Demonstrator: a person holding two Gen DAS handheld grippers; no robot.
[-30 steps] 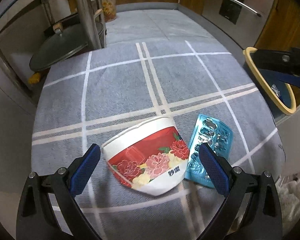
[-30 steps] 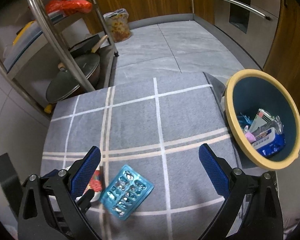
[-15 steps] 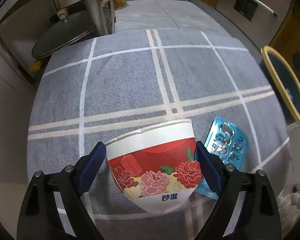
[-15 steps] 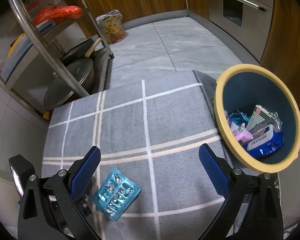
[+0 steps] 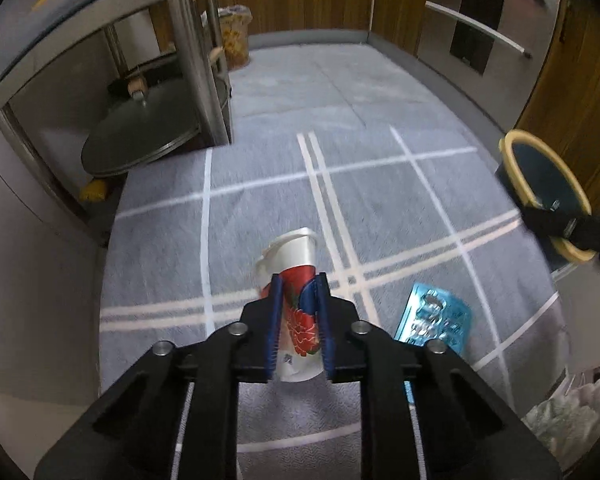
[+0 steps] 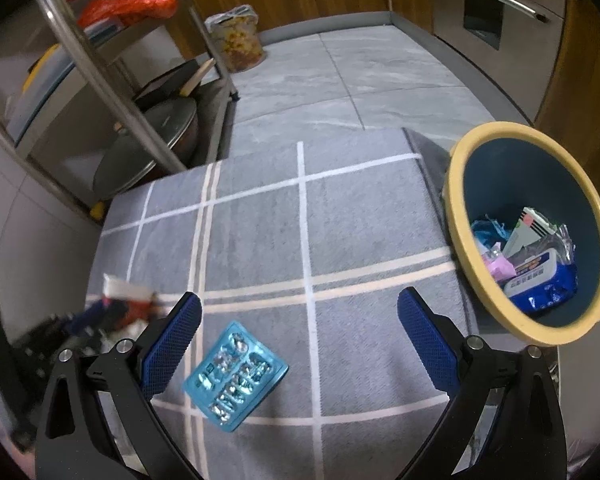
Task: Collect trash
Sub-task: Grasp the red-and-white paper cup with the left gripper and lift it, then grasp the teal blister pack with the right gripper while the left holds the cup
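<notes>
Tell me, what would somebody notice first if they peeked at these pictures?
Probably the paper cup with red flowers, squashed flat between the fingers of the left gripper low in the middle of the left view. Next comes the shiny blue pill pack lying on the gray checked cloth, just ahead of the open right gripper. At the cloth's right edge sits the yellow-rimmed bin with wrappers inside.

Showing glossy paper on cup [image 5: 296,280], shiny foil blister pack [image 6: 236,374], matt woven cloth [image 6: 360,220], smooth plastic bin [image 6: 460,216].
</notes>
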